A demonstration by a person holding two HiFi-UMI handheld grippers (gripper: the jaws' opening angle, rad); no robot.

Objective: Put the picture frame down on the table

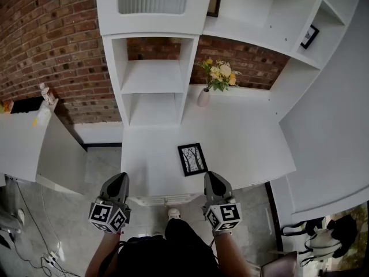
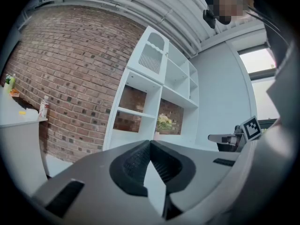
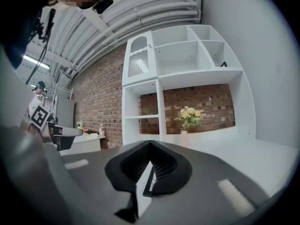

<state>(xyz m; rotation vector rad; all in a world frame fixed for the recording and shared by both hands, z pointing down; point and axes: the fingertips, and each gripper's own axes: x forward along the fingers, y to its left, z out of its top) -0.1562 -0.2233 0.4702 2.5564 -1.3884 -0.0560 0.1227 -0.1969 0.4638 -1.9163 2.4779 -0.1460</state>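
One picture frame (image 1: 192, 158), black-edged with a tree-like print, lies flat on the white table (image 1: 253, 137). It is near the front edge and just ahead of the right gripper (image 1: 211, 179), and neither gripper touches it. The right gripper's jaws meet tip to tip with nothing clamped. A dark sliver shows through the slot below the tips; it cannot be confirmed as the frame's edge. The jaws of the left gripper (image 1: 119, 180) likewise meet at the tips and are empty, off the table's front left corner.

Containers: a pale vase (image 1: 203, 97) stands at the rear of the table against the brick wall (image 1: 52, 33) and holds yellow and white flowers (image 1: 219, 74). The white shelf unit (image 1: 153, 79) rises behind. One upper compartment holds a small framed print (image 1: 215, 0), partly cut off by a shelf edge. A second framed print (image 1: 309, 37) leans in a compartment at the right.

Obscured: a small bottle (image 1: 45, 93) on the left counter is too small to identify. Dark bags (image 1: 323, 235) at lower right are indistinct. A shoe toe (image 1: 173, 213) shows below the table's front edge.
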